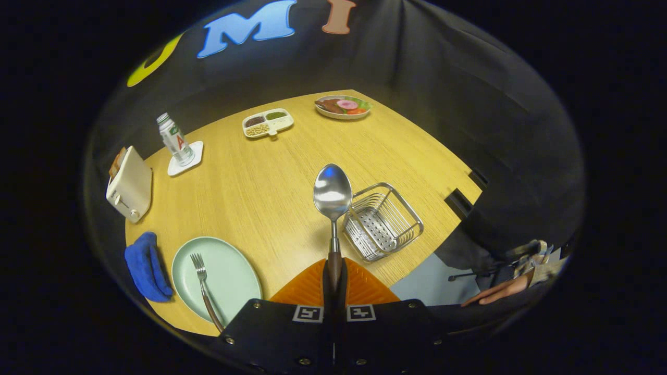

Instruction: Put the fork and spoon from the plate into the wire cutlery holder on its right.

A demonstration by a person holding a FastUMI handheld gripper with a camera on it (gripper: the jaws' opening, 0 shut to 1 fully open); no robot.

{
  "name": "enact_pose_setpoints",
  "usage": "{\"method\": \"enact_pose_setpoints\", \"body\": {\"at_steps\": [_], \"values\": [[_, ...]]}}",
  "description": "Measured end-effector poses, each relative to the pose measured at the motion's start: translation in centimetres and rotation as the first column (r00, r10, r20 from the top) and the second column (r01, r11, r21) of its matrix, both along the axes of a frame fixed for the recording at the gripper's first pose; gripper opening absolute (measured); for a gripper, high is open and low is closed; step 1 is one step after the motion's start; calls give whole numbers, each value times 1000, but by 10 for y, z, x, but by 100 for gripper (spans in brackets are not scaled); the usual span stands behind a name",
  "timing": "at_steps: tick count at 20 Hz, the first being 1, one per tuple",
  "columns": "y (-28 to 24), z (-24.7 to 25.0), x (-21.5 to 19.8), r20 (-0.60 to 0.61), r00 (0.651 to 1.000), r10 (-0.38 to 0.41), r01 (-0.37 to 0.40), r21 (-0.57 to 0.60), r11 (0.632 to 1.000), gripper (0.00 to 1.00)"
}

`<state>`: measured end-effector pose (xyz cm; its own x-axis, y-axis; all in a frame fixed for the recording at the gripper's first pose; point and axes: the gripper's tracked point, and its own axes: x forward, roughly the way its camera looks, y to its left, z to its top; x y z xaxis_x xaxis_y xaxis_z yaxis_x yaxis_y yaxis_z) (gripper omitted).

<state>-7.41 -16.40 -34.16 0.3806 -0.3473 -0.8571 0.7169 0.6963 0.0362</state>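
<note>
- Currently the hand-held gripper (334, 284) is pinching the spoon (332, 208) by its dark handle, both fingers pressed against it.
- Spoon stands up ahead of the fingers, bowl topmost and facing the camera, lifted clear of the bench (271, 182).
- Wire cutlery holder (383, 221) sits on the bench just to the right of the spoon; its perforated bottom can be seen through the wire walls.
- Pale green plate (229, 276) lies to the left of the fingers, with the fork (203, 289) lying on it, tines pointing away.
- Blue cloth (146, 268) lies just left of the plate.
- Toaster (130, 185) stands beyond the cloth; a bottle (175, 139) stands upright on a white coaster (186, 159) farther back.
- Divided snack tray (268, 123) and a plate of food (343, 107) sit at the far side of the bench.
- A person's hand (495, 294) rests off the bench to the right.
</note>
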Motion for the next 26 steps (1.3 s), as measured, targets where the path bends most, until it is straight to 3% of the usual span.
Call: {"method": "enact_pose_setpoints", "body": {"at_steps": [4,8,12,19,23,24,25,26], "values": [[-15,-5,-19,-45,997,-66,68,49,996,2],[-23,-13,-34,-107,991,-83,93,99,991,2],[-23,-15,-32,-126,991,-52,72,161,984,2],[-37,-6,-27,-141,990,-18,37,135,990,6],[-52,5,-23,-127,991,-28,39,84,996,14],[-57,8,-20,-120,992,-30,38,72,997,28],[-59,14,-18,-103,994,-34,41,59,997,29],[-61,17,-17,-92,995,-37,42,53,998,41]]}}
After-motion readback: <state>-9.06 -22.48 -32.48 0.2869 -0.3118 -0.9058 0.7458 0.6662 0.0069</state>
